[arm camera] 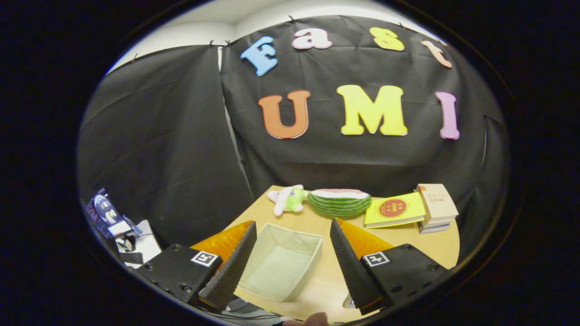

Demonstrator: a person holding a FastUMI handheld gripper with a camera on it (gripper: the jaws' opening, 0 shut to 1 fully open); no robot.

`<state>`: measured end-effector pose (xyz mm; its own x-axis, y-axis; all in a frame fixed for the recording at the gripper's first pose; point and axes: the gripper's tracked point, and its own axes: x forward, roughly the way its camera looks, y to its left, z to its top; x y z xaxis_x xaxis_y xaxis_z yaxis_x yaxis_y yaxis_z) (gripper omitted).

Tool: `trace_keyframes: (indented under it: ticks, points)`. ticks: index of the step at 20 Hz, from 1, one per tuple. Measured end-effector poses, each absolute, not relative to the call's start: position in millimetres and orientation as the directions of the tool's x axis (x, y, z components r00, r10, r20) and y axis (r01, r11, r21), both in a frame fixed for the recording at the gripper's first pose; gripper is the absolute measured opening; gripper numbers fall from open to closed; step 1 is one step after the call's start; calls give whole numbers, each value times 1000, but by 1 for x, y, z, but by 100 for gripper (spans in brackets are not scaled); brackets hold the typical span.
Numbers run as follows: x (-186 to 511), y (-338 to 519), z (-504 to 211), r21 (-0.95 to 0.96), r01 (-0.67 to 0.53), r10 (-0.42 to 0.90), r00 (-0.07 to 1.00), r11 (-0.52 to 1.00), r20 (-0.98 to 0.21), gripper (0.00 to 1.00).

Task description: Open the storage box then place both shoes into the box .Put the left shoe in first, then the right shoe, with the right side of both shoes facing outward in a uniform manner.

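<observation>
Fabric storage box [282, 262], pale, lidless, empty, sits on table [408, 240] between spread, unladen fingers of gripper [290, 253]; risk: light walls likely shift or buckle if a finger catches the rim.

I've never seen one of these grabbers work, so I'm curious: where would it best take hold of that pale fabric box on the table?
Probably a thin upright side wall. The storage box sits open-topped on the table between the spread fingers of the gripper, wider than their gap. Coming from above, one finger inside and one outside, it could pinch the wall nearest the right finger.
</observation>
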<state>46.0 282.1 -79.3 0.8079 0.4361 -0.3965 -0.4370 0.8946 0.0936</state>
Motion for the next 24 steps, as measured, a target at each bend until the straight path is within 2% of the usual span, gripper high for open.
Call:
trace_keyframes:
  ticks: [4,9,15,18,21,24]
  points:
    - [52,200,-99,128,-318,340,823,940,-456,100]
    - [59,114,-141,161,-211,265,774,964,-575,100]
    - [65,79,-243,254,-140,288,577,957,-764,100]
    - [59,73,-295,248,-153,291,453,957,-843,100]
    - [65,60,-340,179,-194,243,394,965,-886,100]
    - [62,60,-374,188,-200,245,314,962,-917,100]
